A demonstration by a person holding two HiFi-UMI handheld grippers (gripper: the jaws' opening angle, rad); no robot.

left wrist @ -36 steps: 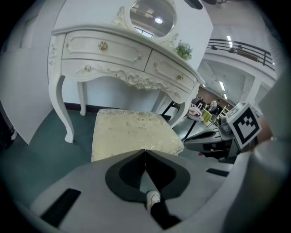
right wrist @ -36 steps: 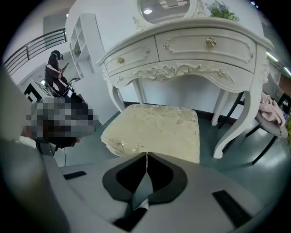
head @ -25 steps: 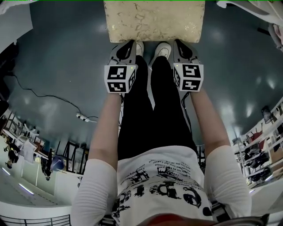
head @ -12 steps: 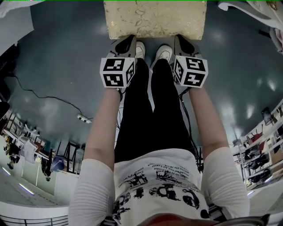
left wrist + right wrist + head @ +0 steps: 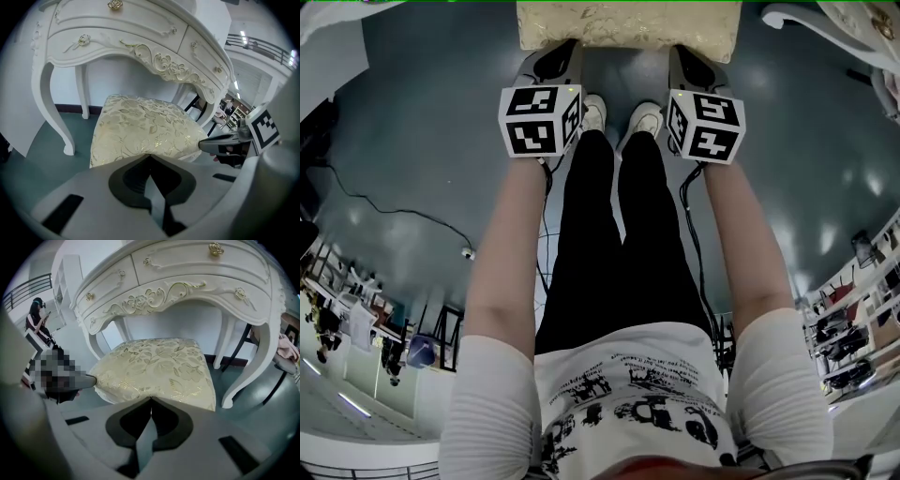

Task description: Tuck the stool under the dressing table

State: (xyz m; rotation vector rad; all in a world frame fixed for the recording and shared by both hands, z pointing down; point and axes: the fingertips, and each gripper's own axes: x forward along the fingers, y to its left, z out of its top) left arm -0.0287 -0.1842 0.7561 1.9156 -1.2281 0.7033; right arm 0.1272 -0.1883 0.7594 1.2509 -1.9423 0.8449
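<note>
Both grippers have pushed forward since a second ago, and the stool (image 5: 628, 23) has slid farther from the person's shoes (image 5: 643, 120). The left gripper (image 5: 150, 155) and right gripper (image 5: 151, 398) each have their jaws closed together, tips against the cushion's near edge. The stool stands between the dressing table's (image 5: 187, 273) front legs, its far edge beneath the apron.

**Glossy teal floor, white wall, racks at the edges**

Dark teal floor (image 5: 412, 141) all round, shining, with pale blotches of light glinting off it. A black cable (image 5: 398, 210) snakes across at the left to a small white plug (image 5: 469, 253). Shelving racks (image 5: 356, 319) crowd the lower left, more shelves (image 5: 853, 319) at the right. Ahead, a plain white wall (image 5: 117, 79) with dark skirting (image 5: 75, 108). Up high, a railing (image 5: 262, 46) and strip lights (image 5: 242, 36).
</note>
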